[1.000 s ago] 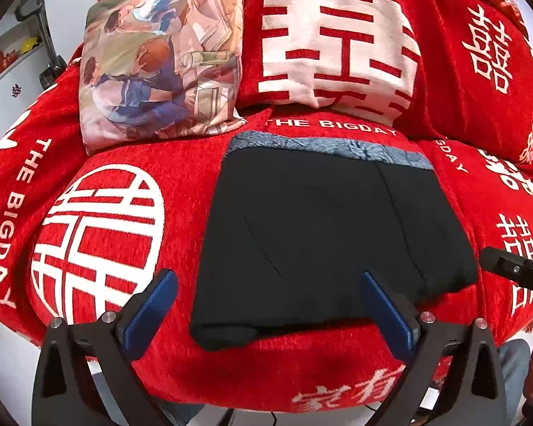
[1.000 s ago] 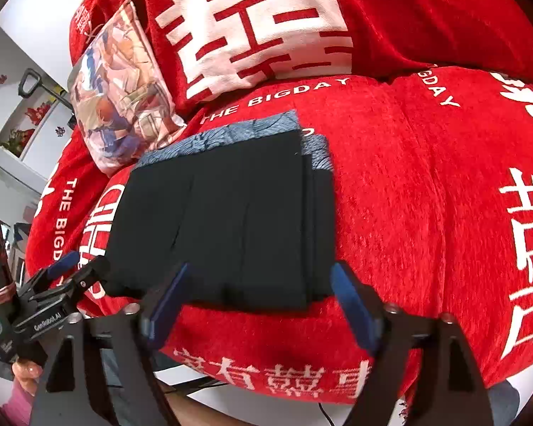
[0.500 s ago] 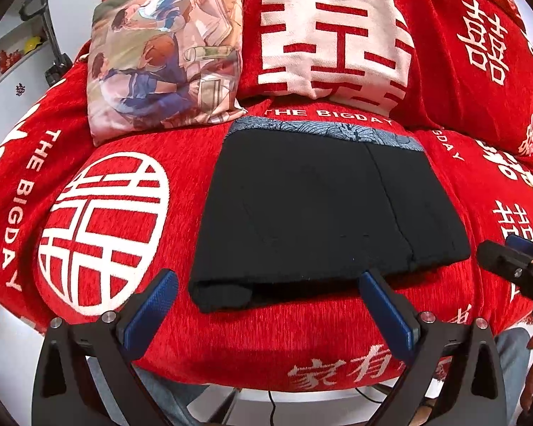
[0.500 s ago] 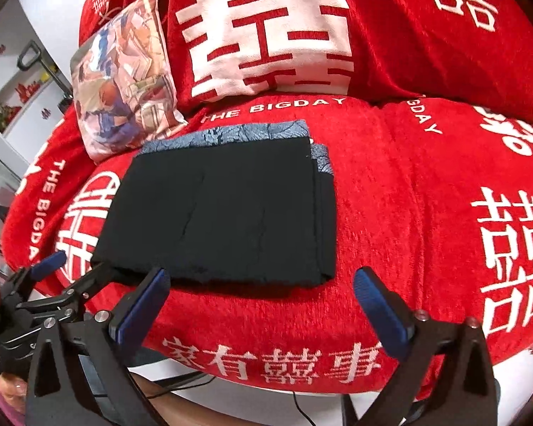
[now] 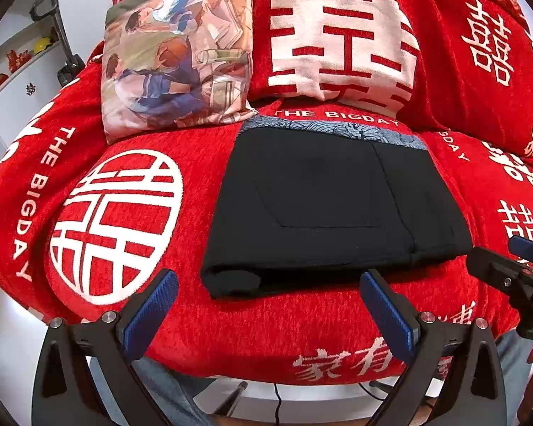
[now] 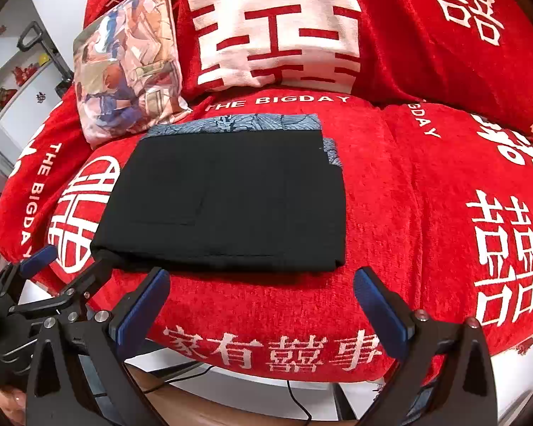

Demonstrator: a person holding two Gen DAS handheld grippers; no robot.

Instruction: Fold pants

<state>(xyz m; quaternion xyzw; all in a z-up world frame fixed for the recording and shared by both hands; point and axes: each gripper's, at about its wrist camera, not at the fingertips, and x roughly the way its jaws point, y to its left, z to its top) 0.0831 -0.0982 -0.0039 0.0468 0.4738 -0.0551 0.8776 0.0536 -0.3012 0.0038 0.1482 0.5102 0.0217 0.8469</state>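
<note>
Red chenille sofa cover (image 5: 202, 323) carries the black fabric pants (image 5: 330, 209) folded into a compact rectangle, apparently finished; left gripper (image 5: 268, 314) and right gripper (image 6: 263, 309) spread empty.

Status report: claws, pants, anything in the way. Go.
Left claw open, empty. Right claw open, empty, jaws just widened. Pants folded flat on red sofa, both claws clear of them. Pillow behind, touching nothing.

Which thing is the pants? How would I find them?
Find the red sofa cover with white characters. On its seat, beside the cartoon-print pillow, lie the folded black pants: the only black thing there, with a blue patterned waistband along their far edge.
</note>
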